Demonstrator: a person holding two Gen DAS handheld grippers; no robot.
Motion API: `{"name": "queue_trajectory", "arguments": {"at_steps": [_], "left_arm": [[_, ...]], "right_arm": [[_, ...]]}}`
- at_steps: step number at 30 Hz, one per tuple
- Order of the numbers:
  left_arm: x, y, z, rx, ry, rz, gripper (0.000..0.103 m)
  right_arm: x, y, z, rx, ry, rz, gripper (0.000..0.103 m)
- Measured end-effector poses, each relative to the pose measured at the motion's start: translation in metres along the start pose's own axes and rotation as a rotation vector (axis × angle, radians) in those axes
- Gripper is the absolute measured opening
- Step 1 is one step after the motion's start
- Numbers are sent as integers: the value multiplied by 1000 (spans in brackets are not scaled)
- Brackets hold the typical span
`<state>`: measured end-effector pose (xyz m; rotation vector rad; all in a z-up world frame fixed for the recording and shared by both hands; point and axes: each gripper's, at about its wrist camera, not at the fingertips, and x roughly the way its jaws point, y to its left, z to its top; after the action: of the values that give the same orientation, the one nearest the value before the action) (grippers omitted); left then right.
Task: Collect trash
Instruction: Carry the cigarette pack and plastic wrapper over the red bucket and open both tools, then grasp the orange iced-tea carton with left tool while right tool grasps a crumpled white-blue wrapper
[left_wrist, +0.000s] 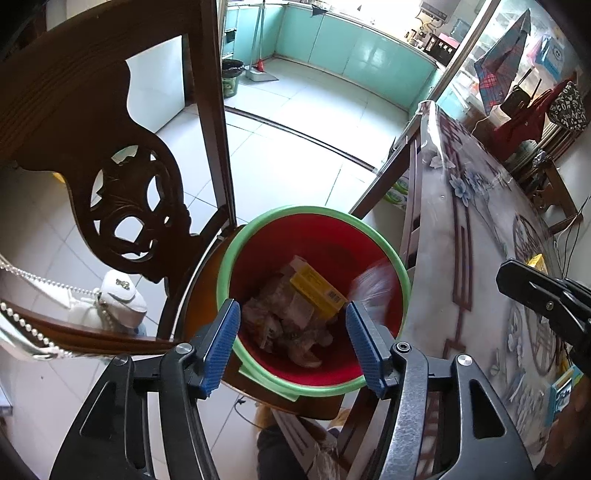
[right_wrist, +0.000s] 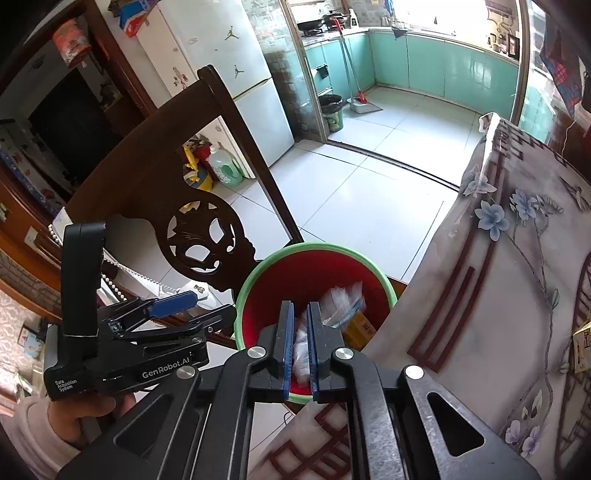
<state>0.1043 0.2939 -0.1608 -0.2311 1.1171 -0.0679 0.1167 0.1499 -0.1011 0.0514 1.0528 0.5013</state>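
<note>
As both hover over the round red bin (left_wrist: 314, 236), left tool (left_wrist: 291, 343) spread wide, right tool (right_wrist: 299, 347) pinching crinkly clear plastic wrapper (right_wrist: 341, 301).

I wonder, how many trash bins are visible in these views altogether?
2: the red bin with a green rim beside the table, and a dark bin on the kitchen floor. Others may be hidden.

Floor: white tiles (right_wrist: 369, 192), glossy, dark sliding track (left_wrist: 303, 134) at 12 o'clock.
Kitchen: teal cabinets (right_wrist: 443, 70), bright daylight above.
Chair: dark carved wood (left_wrist: 122, 192), 9 o'clock.
Table: floral plastic cover (right_wrist: 517, 258), 3 o'clock.
Fridge: white (right_wrist: 229, 74), 11 o'clock.
</note>
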Motion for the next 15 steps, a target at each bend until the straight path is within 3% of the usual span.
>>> {"name": "queue_trajectory", "arguments": {"at_steps": [9, 15], "left_arm": [[-7, -11, -5, 24, -8, -10, 58], [-14, -30, -10, 79, -14, -28, 58]], "right_arm": [[-21, -6, -12, 13, -29, -15, 13], [-66, -53, -42, 105, -85, -122, 18]]}}
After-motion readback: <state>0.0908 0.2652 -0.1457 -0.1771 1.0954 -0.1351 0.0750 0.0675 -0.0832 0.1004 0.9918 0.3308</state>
